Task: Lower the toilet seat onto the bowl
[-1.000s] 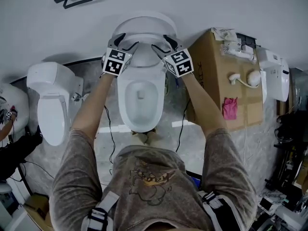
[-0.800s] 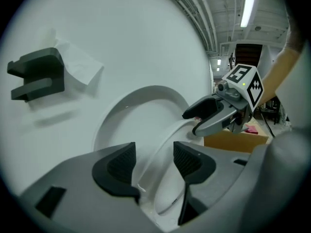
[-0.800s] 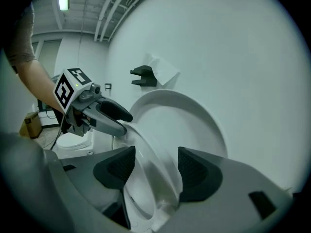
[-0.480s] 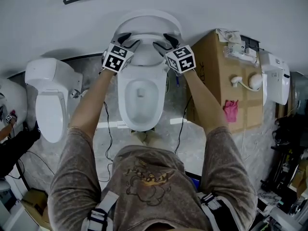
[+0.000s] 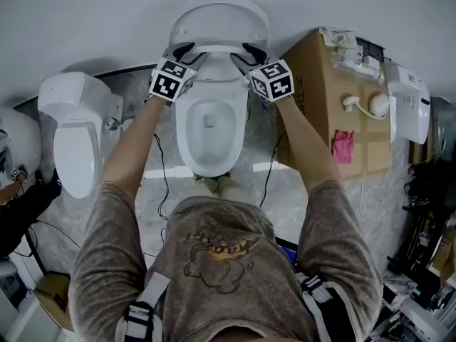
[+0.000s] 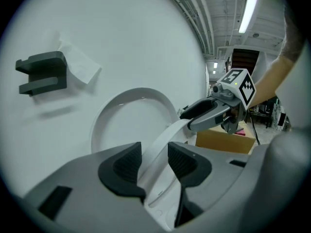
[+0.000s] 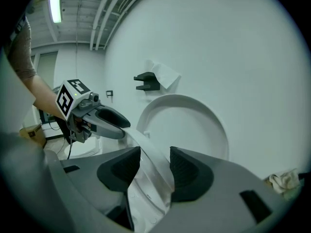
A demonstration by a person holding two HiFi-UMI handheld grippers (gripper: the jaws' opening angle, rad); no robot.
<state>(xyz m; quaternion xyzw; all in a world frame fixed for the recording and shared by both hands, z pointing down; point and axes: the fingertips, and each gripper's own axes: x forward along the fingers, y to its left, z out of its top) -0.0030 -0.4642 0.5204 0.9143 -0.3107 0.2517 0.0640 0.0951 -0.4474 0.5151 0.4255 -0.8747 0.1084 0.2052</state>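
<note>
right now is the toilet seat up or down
Up, not yet lowered: the toilet seat stands steeply raised just in front of the upright lid, and the head view shows the bowl uncovered below it.

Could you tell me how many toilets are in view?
2: the centre toilet and the left toilet beside it. White fixtures at the left and right edges may be more.

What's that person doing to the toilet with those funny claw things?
A person stands over a white toilet, holding a gripper in each hand. The left gripper and the right gripper are at opposite sides of the raised toilet seat. Each has the seat's rim between its jaws, and the jaws are closing on it. The lid stands up against the wall. The seat is not yet down on the bowl.
</note>
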